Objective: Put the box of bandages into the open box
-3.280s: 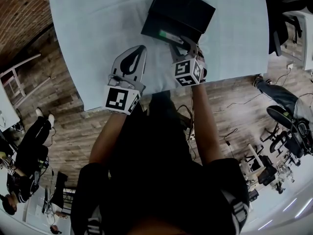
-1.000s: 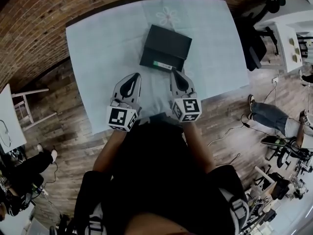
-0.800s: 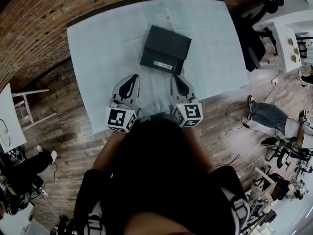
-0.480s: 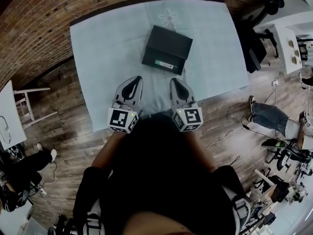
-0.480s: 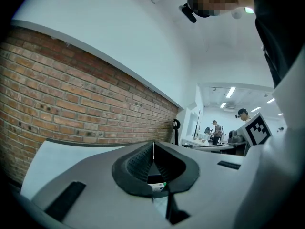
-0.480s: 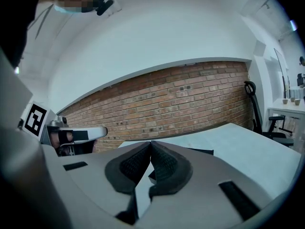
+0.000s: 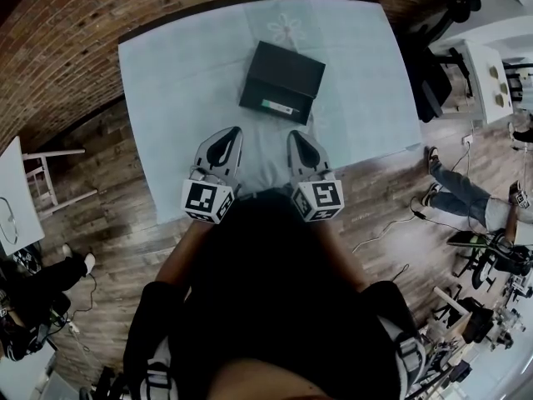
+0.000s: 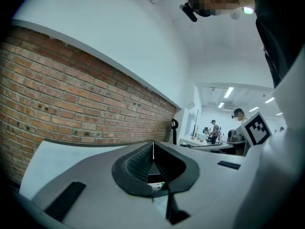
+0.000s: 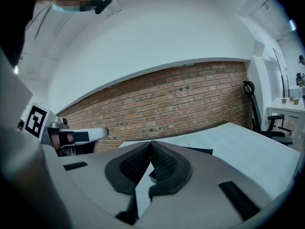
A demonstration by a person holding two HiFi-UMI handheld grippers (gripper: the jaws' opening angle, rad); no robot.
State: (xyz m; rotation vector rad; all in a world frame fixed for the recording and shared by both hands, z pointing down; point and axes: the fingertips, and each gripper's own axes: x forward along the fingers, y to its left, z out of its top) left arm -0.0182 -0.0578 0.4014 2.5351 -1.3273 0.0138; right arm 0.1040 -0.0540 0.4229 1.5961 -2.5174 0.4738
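Note:
The black open box (image 7: 284, 77) sits on the pale blue table (image 7: 175, 73), in the middle. The white and green box of bandages (image 7: 278, 106) lies inside it along the near wall. My left gripper (image 7: 226, 135) and right gripper (image 7: 298, 136) rest side by side near the table's front edge, short of the black box. Both are shut with nothing between their pads. In the left gripper view the pads (image 8: 143, 160) meet, and the bandage box (image 8: 157, 185) shows low behind them. In the right gripper view the pads (image 9: 162, 162) meet too, with the black box (image 9: 202, 151) just beyond.
A brick wall (image 7: 67, 48) runs behind and left of the table, and the floor is wood. A white chair (image 7: 42, 182) stands at the left, a dark office chair (image 7: 433, 65) at the right. A person's legs (image 7: 454, 194) lie on the floor at the right.
The right gripper has left the bandage box in the black box and drawn back to the table's near edge, beside the left gripper. Over the last second both hardly move.

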